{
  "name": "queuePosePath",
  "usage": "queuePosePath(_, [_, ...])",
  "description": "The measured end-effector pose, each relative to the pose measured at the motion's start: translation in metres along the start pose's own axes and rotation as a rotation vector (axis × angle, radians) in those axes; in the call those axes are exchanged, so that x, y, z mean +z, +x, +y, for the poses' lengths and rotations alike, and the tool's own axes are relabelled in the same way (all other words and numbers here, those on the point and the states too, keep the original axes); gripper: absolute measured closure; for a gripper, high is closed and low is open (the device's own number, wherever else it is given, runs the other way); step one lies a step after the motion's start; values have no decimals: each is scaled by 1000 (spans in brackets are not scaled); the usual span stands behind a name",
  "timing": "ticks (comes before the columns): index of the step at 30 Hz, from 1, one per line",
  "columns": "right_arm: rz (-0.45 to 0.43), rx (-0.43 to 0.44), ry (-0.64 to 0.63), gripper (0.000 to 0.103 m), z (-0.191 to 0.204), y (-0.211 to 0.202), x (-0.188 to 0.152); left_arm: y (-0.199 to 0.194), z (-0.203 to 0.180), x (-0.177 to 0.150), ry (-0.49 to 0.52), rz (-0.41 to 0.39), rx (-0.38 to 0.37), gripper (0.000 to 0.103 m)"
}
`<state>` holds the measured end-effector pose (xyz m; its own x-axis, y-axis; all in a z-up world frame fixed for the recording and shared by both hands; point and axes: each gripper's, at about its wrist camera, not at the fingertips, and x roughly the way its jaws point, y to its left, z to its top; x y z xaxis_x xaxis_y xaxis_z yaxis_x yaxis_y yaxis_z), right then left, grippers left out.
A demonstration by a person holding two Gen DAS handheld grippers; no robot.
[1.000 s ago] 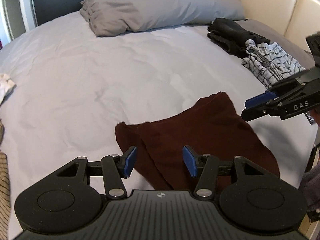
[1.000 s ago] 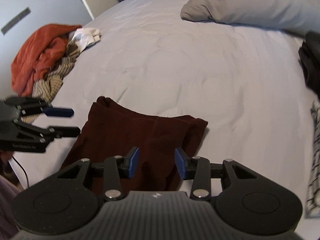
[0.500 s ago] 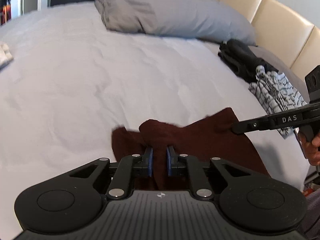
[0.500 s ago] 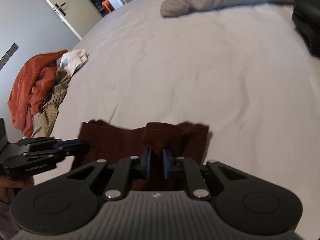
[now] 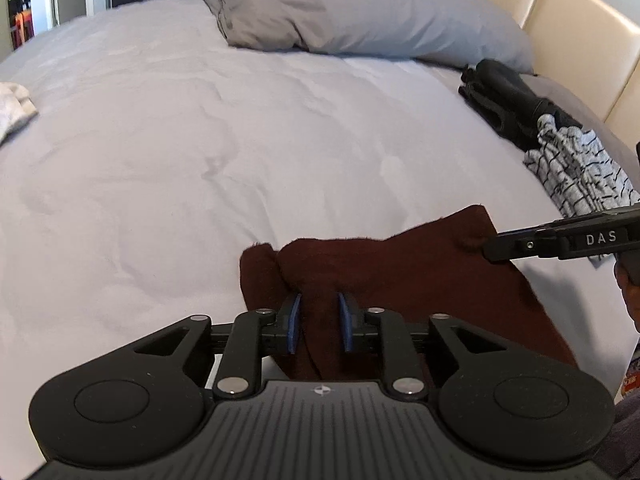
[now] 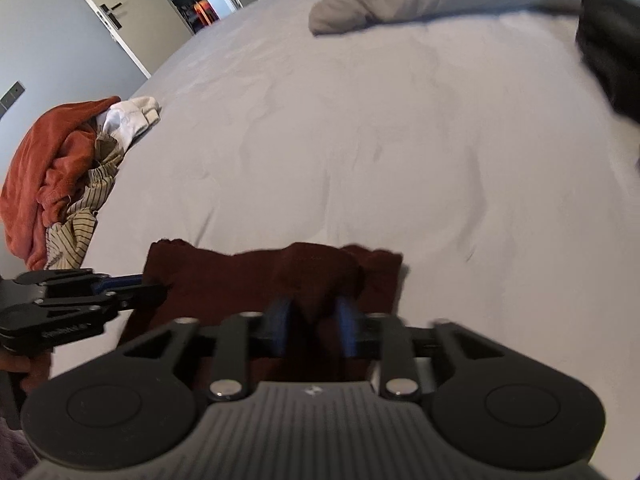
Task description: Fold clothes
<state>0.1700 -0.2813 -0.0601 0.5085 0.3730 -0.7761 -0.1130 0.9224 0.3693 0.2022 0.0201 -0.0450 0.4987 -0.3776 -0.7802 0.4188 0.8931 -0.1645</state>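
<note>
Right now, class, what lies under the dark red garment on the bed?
The dark red garment lies on the pale grey bedsheet, which shows all around its far edge. The garment is doubled over, so whether anything is tucked beneath or between its layers cannot be seen.

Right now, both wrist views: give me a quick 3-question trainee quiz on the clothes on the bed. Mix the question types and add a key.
1. The nearest garment on the bed is: A green, B maroon, C yellow.
2. True or false: the pillow rests on the nearest garment.
3. Fill in: the heap at the bed's edge holds an orange item, a striped item and a ____ item.

Key
1. B.
2. False: bare sheet lies between them.
3. white.
</note>
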Motion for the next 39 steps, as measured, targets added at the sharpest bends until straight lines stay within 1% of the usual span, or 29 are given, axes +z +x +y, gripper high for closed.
queuePosePath(2, [-26, -17, -14, 64, 3, -12, -4, -14, -4, -2, 11, -36, 37, 79])
queuePosePath(4, [-65, -37, -48, 65, 9, -26, -9, -30, -9, -6, 19, -79, 75, 72])
queuePosePath(5, [-85, -49, -75, 65, 15, -33, -13, -39, -13, -9, 21, -105, 79, 71])
queuePosePath(6, [-108, -55, -102, 67, 21, -40, -18, -47, -16, -12, 23, -131, 83, 70])
queuePosePath(8, [-158, -42, -143, 77, 33, -54, -29, -63, -25, -19, 27, -171, 53, 71])
queuePosePath(9, [-174, -32, -165, 80, 40, -59, -36, -69, -31, -24, 35, -185, 38, 75])
queuePosePath(10, [-189, -25, -189, 80, 47, -64, -43, -74, -38, -29, 42, -198, 23, 80])
queuePosePath(12, [-206, -12, -227, 80, 57, -71, -56, -82, -49, -40, 66, -213, 8, 85])
queuePosePath(15, [-194, -6, -256, 80, 66, -72, -77, -82, -60, -57, 80, -193, -11, 90])
queuePosePath(17, [-177, -20, -267, 80, 67, -68, -91, -75, -63, -66, 81, -162, -13, 91])
queuePosePath(19, [-153, -39, -273, 80, 65, -59, -99, -65, -62, -73, 87, -130, 7, 91])
queuePosePath(23, [-120, -75, -278, 80, 58, -42, -102, -44, -54, -80, 88, -70, 43, 94])
queuePosePath(25, [-95, -75, -255, 80, 53, -33, -102, -39, -52, -81, 83, -53, 43, 94])
queuePosePath(28, [-78, -79, -272, 80, 52, -25, -105, -32, -49, -82, 75, -29, 42, 94])
queuePosePath(30, [-72, -73, -260, 79, 51, -26, -104, -33, -48, -82, 66, -21, 42, 94])
queuePosePath(32, [-77, -59, -240, 78, 50, -31, -100, -38, -48, -80, 65, -30, 43, 94])
queuePosePath(33, [-87, -49, -231, 76, 50, -36, -98, -42, -48, -78, 59, -45, 40, 92])
queuePosePath(34, [-99, -40, -220, 69, 49, -40, -95, -45, -46, -75, 44, -62, 36, 83])
queuePosePath(35, [-118, -33, -201, 65, 47, -44, -92, -47, -44, -73, 25, -80, 33, 74])
queuePosePath(36, [-137, -28, -181, 61, 45, -47, -89, -49, -41, -70, 3, -102, 35, 50])
queuePosePath(37, [-154, -27, -157, 58, 42, -50, -85, -49, -37, -68, -24, -127, 45, 41])
queuePosePath(38, [-165, -27, -130, 54, 37, -50, -80, -49, -33, -66, -51, -152, 55, 40])
queuePosePath(39, [-172, -30, -102, 48, 32, -48, -75, -47, -29, -63, -82, -164, 59, 40])
